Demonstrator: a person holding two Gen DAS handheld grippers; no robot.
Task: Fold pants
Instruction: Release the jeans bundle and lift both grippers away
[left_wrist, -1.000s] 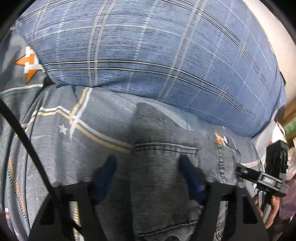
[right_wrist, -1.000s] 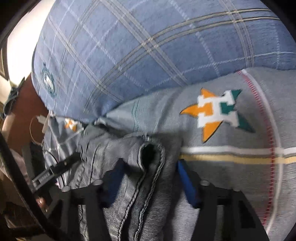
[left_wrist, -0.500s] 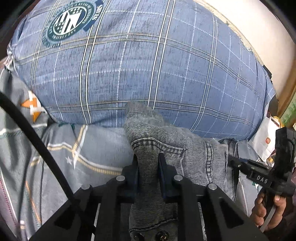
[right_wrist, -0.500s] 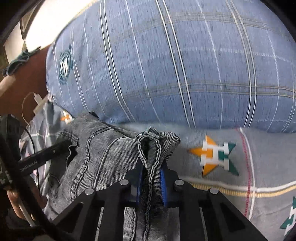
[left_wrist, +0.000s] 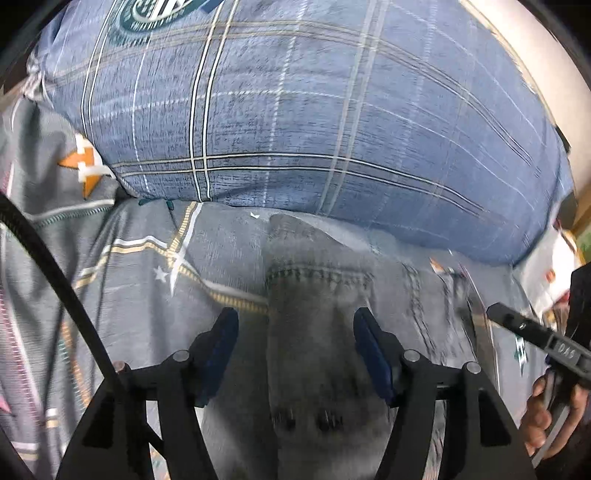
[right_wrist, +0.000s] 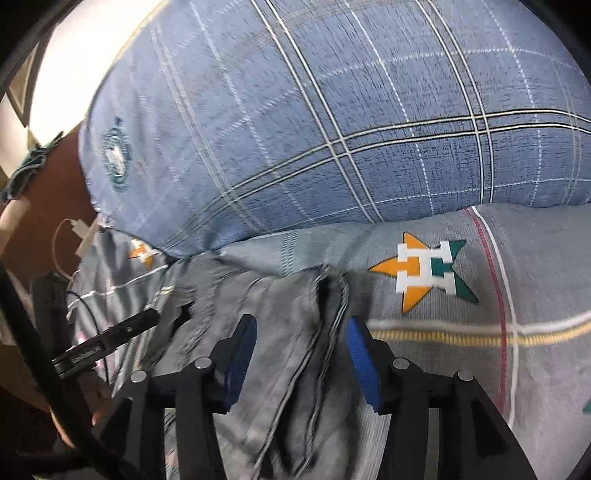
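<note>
Both grippers' jaws have let go, now apart; pants (left_wrist: 317, 295) dropped on bed (right_wrist: 517, 369). Soft denim, regrip waistband seam.

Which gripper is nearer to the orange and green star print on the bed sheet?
Right. The right gripper stands open over the pants, with the star print just beyond its right finger. In the left view, the left gripper is farther across the pants.
</note>
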